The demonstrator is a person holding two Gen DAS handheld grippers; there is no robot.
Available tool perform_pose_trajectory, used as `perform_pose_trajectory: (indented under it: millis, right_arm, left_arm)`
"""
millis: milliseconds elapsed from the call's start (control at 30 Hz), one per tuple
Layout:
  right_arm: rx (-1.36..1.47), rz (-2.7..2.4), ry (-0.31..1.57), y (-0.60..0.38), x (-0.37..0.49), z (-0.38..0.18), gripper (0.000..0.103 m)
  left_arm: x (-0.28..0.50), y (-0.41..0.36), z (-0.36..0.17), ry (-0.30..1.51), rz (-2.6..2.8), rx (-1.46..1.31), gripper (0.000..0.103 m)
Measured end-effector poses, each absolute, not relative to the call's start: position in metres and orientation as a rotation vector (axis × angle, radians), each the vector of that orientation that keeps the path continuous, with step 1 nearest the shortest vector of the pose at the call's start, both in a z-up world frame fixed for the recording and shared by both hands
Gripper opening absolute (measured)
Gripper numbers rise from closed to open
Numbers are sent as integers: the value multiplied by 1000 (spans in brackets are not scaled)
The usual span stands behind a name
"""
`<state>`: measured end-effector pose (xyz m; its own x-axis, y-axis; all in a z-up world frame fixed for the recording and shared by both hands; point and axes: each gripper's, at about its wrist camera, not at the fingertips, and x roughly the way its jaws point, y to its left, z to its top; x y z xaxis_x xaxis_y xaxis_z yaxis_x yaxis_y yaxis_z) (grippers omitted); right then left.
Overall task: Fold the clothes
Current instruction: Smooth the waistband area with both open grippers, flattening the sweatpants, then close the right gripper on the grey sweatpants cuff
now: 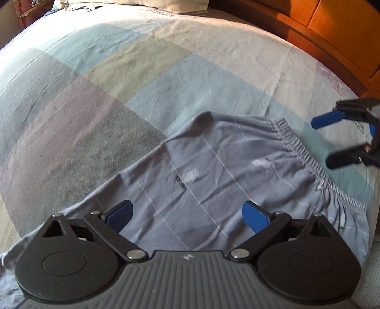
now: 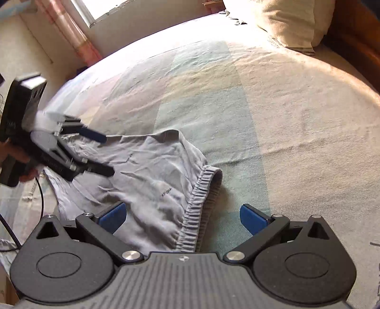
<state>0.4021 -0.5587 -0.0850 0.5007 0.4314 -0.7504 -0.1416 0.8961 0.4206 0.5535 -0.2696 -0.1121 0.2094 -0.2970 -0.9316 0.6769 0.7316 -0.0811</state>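
Grey cotton shorts with thin white lines and a gathered elastic waistband (image 1: 213,166) lie spread and creased on the bed with its pastel patchwork sheet (image 1: 118,83), near its front edge. Left gripper (image 1: 187,214) hovers over the leg end, jaws apart and empty. Right gripper (image 2: 182,216) straddles the waistband, jaws likewise apart. Beyond lies a beige pillow (image 2: 294,21). Likely risk: a pinch catching only the top layer, or sheet too, would skew any fold.
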Motion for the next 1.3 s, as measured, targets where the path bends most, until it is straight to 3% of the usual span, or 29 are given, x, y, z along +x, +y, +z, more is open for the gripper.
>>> perform_pose_trajectory:
  millis: [333, 567, 1300]
  right_arm:
    - [685, 558, 1102, -599, 475, -131, 103]
    - [692, 687, 1137, -583, 511, -138, 103]
    - [894, 826, 1170, -596, 481, -152, 103]
  left_arm:
    - [537, -245, -134, 1249, -715, 235, 101]
    - [538, -243, -134, 1254, -732, 226, 102]
    - [546, -229, -134, 1271, -788, 164, 102]
